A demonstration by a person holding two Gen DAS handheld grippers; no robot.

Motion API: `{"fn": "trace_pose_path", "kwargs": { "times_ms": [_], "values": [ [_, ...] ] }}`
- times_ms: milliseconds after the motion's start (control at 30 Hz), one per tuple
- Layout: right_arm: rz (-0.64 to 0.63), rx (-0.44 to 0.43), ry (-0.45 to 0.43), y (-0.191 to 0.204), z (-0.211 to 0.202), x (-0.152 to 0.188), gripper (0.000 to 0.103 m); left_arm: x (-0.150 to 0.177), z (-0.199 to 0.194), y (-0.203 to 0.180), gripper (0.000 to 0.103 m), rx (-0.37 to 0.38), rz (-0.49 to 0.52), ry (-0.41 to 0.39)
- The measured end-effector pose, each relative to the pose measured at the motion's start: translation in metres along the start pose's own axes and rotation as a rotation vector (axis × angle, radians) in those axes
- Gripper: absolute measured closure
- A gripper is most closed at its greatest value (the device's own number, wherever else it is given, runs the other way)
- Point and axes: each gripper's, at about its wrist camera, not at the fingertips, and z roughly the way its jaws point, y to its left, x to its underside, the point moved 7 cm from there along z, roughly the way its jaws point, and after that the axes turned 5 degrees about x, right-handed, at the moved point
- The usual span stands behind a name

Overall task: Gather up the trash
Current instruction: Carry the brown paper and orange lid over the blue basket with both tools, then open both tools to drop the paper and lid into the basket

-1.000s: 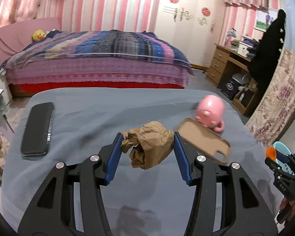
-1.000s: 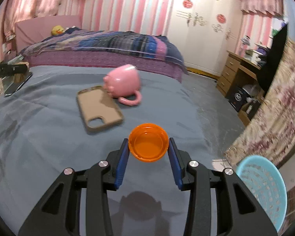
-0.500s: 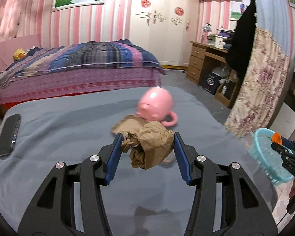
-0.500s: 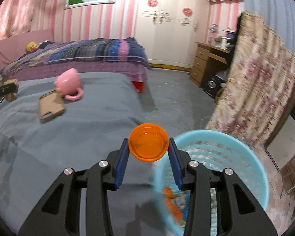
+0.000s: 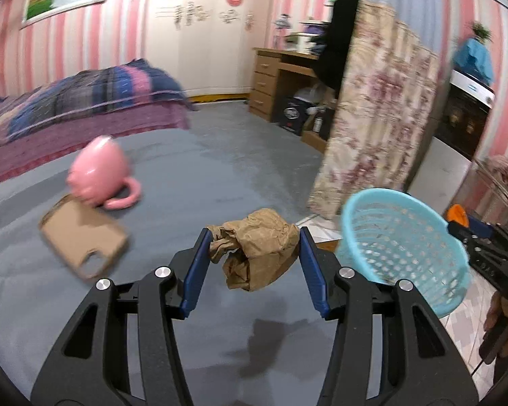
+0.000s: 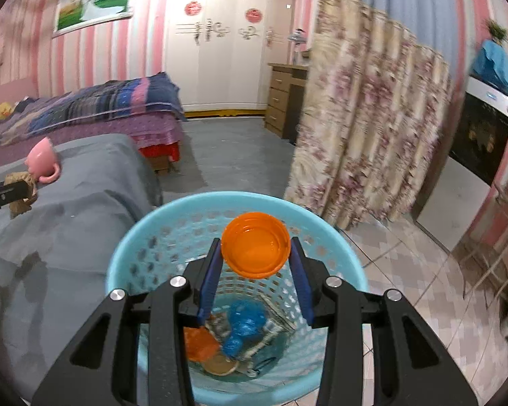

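Cap (image 6: 255, 249) between right tongs (image 6: 256, 264)

No legible text anywhere.

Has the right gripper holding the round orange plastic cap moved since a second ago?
Yes. The right gripper has swung off the grey cloth-covered table to over the light blue plastic basket.

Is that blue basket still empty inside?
No, the right wrist view shows the blue basket already holding trash at its bottom, including a blue piece and an orange piece.
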Motion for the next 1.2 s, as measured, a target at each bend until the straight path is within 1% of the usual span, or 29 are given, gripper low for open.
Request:
{"fn": "trace_pose_path", "kwargs": {
  "times_ms": [167, 333, 467, 667, 700, 733, 800, 900, 1033, 1200],
  "values": [
    [0.043, 0.025, 0.01, -0.028, 0.006, 0.011, 0.063, -0.002, 0.019, -0.042, 0.053, 0.075, 0.028, 0.018],
    [0.084, 0.029, 0.027, -0.043, 0.012, 0.023, 0.063, 0.004, 0.045, -0.088, 0.053, 0.117, 0.106, 0.063],
    [0.111, 0.037, 0.039, -0.054, 0.014, 0.032, 0.063, 0.006, 0.064, -0.116, 0.053, 0.161, 0.123, 0.088],
    [0.133, 0.038, 0.037, -0.06, 0.016, 0.036, 0.063, -0.002, 0.081, -0.139, 0.049, 0.169, 0.151, 0.086],
    [0.136, 0.037, 0.034, -0.06, 0.016, 0.035, 0.063, -0.004, 0.082, -0.139, 0.042, 0.167, 0.15, 0.083],
    [0.14, 0.036, 0.031, -0.061, 0.016, 0.035, 0.063, -0.007, 0.083, -0.141, 0.03, 0.164, 0.148, 0.078],
    [0.144, 0.034, 0.027, -0.06, 0.016, 0.033, 0.063, -0.014, 0.084, -0.138, 0.018, 0.152, 0.132, 0.062],
    [0.145, 0.03, 0.028, -0.059, 0.017, 0.032, 0.063, -0.021, 0.08, -0.129, 0.015, 0.136, 0.128, 0.042],
    [0.143, 0.022, 0.035, -0.055, 0.022, 0.032, 0.063, -0.027, 0.066, -0.099, 0.006, 0.041, 0.12, 0.006],
    [0.15, 0.011, 0.036, -0.046, 0.028, 0.027, 0.063, -0.031, 0.04, -0.06, 0.006, -0.033, 0.069, -0.034]
  ]
}}
